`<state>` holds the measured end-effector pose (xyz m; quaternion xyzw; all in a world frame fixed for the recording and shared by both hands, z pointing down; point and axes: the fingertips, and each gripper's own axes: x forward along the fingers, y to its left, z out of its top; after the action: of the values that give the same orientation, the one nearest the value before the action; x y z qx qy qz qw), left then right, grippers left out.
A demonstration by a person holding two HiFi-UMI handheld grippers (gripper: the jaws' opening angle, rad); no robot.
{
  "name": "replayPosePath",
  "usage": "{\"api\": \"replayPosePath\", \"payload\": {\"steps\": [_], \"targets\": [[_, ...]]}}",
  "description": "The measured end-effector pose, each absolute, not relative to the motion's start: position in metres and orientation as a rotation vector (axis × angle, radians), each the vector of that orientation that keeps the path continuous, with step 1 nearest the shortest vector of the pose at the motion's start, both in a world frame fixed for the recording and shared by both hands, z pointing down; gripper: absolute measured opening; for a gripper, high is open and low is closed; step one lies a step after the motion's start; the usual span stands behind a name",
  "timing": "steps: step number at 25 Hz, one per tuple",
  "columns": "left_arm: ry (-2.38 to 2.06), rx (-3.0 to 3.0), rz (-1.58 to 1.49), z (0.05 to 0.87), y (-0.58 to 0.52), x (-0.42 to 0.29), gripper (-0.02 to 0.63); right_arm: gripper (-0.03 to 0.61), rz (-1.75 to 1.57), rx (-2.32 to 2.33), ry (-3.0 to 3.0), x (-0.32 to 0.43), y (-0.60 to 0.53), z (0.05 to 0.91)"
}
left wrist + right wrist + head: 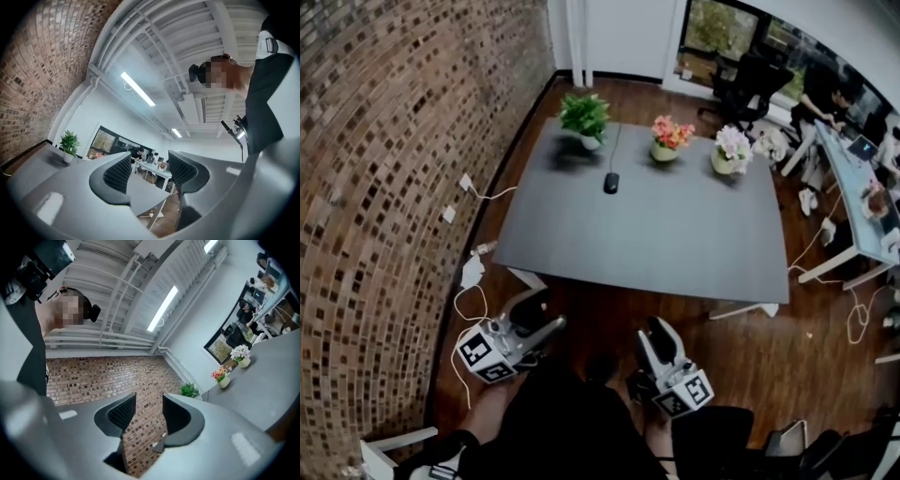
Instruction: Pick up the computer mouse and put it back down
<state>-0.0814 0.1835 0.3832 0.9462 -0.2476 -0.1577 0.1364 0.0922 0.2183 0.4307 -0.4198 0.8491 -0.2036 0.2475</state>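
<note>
The black computer mouse point(611, 183) lies on the grey table point(675, 244) toward its far side, and its cable runs to the back edge. Both grippers hang well short of the table, close to the person's body above the wood floor. My left gripper point(539, 319) points up and to the right; in the left gripper view its jaws point(149, 171) stand apart with nothing between them. My right gripper point(659, 330) points at the table's near edge. The right gripper view shows its jaws point(149, 411) open and empty. Neither gripper view shows the mouse.
Three potted plants line the table's back: green point(584, 117), orange-pink flowers point(669, 137), white flowers point(729, 148). A brick wall point(384, 187) runs along the left, with white cables point(472, 281) on the floor. A white desk point(853, 216) with people stands at right, a black chair point(722, 445) below.
</note>
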Motion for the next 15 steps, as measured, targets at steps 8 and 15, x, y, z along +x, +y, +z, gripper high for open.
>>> {"api": "replayPosePath", "payload": {"steps": [8,15], "targets": [[-0.749,2.782,-0.309,0.409,0.105,-0.056,0.281,0.15,-0.503,-1.159,2.37,0.095,0.161,0.408],[-0.8,2.8,-0.137,0.441,-0.012,-0.06,0.306,0.15,-0.5,-1.279,2.401,0.082,0.074,0.403]]}}
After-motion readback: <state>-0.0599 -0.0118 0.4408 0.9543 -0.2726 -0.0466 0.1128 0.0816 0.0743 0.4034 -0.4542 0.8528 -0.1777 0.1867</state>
